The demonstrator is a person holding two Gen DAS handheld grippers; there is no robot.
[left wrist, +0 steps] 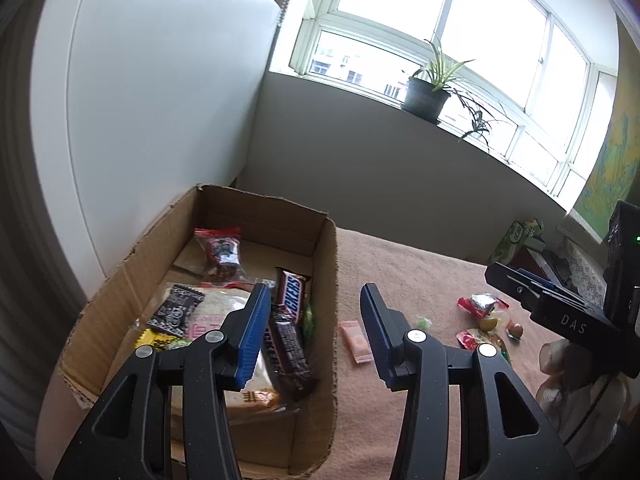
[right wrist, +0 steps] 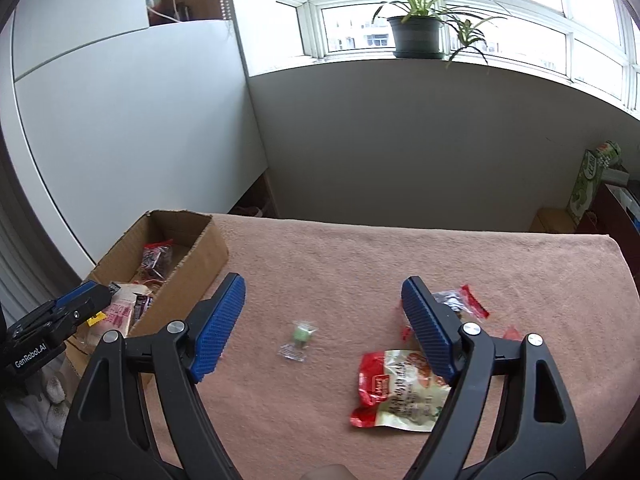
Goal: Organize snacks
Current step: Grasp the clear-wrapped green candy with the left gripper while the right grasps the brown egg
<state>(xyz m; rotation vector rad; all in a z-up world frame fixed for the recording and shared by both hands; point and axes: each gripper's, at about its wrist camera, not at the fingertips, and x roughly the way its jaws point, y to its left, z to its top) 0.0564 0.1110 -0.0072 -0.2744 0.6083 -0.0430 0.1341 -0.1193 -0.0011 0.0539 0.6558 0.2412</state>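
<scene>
- Left tool (left wrist: 312,324): released, empty, over box (left wrist: 326,280) edge.
- Right tool (right wrist: 323,320): released, empty, above candy (right wrist: 298,338) on surface (right wrist: 320,264).

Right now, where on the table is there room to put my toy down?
The pink cloth is bare between the cardboard box and the far edge, and in front of the green candy. It is crowded on the right, around the red snack bag and small wrappers. The box is already piled with snacks.

One cardboard box (right wrist: 192,272), one Snickers bar (left wrist: 293,292), one green candy (right wrist: 301,336), two potted plants (right wrist: 418,32).
</scene>
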